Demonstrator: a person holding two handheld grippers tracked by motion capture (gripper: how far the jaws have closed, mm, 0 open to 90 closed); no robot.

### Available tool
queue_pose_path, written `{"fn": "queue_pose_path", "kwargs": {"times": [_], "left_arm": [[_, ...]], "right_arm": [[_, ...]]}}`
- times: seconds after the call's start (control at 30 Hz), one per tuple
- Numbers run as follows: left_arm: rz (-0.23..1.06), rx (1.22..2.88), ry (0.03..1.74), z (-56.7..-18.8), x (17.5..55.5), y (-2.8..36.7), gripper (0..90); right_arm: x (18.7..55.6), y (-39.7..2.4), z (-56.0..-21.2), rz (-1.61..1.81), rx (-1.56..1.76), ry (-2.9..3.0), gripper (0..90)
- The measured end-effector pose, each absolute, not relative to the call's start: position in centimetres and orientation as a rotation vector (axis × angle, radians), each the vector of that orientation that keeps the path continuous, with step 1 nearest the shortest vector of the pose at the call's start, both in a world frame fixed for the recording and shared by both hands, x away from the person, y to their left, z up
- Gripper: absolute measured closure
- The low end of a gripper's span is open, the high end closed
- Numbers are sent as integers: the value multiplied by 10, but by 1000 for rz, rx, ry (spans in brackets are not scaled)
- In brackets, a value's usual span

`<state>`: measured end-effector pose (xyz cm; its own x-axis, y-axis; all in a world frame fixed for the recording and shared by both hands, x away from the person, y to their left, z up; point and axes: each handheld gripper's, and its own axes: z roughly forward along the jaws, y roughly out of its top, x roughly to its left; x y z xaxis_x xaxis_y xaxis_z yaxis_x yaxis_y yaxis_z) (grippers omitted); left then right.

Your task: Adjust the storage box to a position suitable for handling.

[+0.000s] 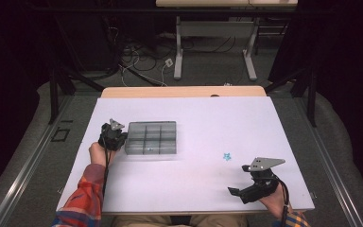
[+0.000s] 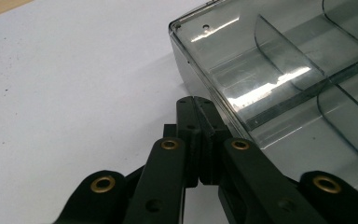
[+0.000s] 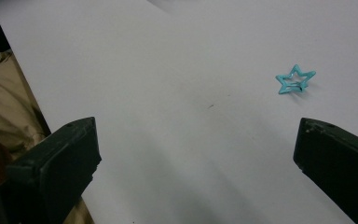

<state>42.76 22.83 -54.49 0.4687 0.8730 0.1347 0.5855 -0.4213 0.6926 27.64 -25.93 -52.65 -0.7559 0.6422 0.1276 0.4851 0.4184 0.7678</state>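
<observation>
Compartment box [image 1: 151, 138], clear grey plastic, sits left of centre on the white table [image 1: 203, 189]. At its left edge the left gripper [image 2: 196, 105] has its jaws pressed together, gripping nothing. Farther right lies a small blue star [image 3: 296, 79], and near it the right gripper [image 3: 196, 149] gapes wide, empty.

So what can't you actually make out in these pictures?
- Left gripper, left gripper view: whether its shut tips touch the tray wall; the jaws hide the contact.
- Tray, high view: a bluish glint in a front compartment, too small to identify.
- Star, high view: too small to tell its make; the right gripper view shows a hollow outline.
- Right gripper, right gripper view: jaws cut off by the bottom edge.
</observation>
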Motion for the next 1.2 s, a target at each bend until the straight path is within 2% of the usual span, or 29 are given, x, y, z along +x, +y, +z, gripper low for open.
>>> {"fn": "queue_pose_path", "kwargs": {"times": [1.2], "left_arm": [[675, 2205, 1095, -547, 427, 187, 899]], "right_arm": [[276, -259, -526, 1244, 1000, 2485, 0]]}}
